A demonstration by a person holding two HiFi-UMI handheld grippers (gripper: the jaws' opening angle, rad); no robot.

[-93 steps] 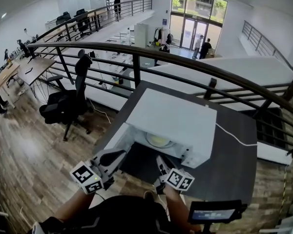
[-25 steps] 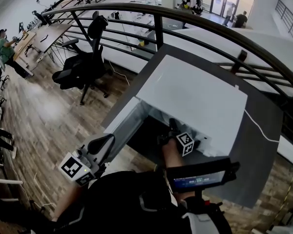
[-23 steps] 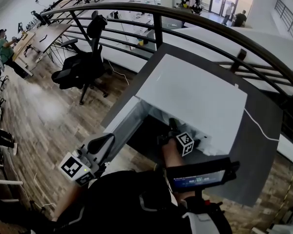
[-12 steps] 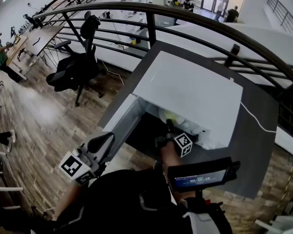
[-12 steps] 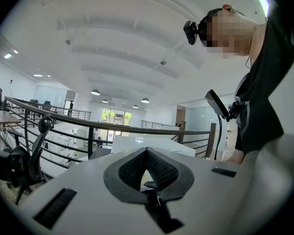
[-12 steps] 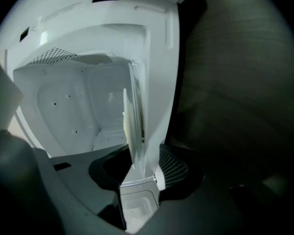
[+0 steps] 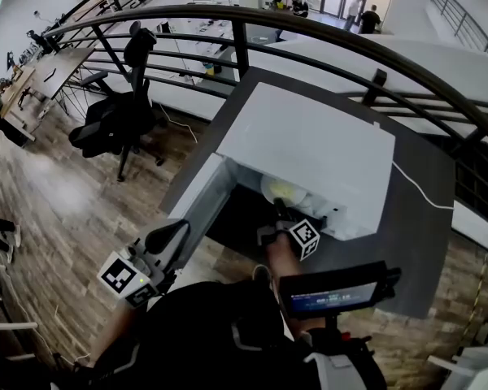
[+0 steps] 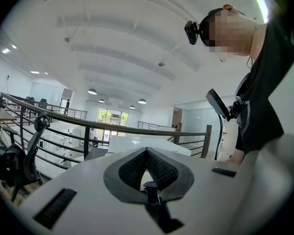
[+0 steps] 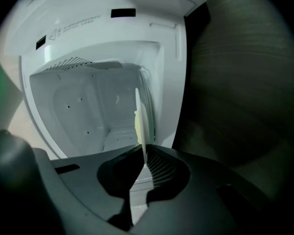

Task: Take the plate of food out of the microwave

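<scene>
White plate (image 7: 266, 190) of yellow food (image 7: 283, 190) sits in the open mouth of the microwave (image 7: 309, 145). Its near rim is between the right gripper (image 7: 281, 210) fingers, which have just been closing on it. Probably stiff, slick, breakable, food loose: pinch the rim, keep it level. Count: one plate, one microwave, two grippers; left gripper (image 7: 176, 232) fingers together, empty.

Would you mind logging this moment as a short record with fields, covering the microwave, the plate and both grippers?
Microwave: white, on the dark table, door swung open
Plate: at the cavity opening, yellow food on it
Right gripper: jaws have just been closing, now clamped on the plate's rim
Left gripper: shut, nothing between its jaws, held clear of the microwave
</scene>
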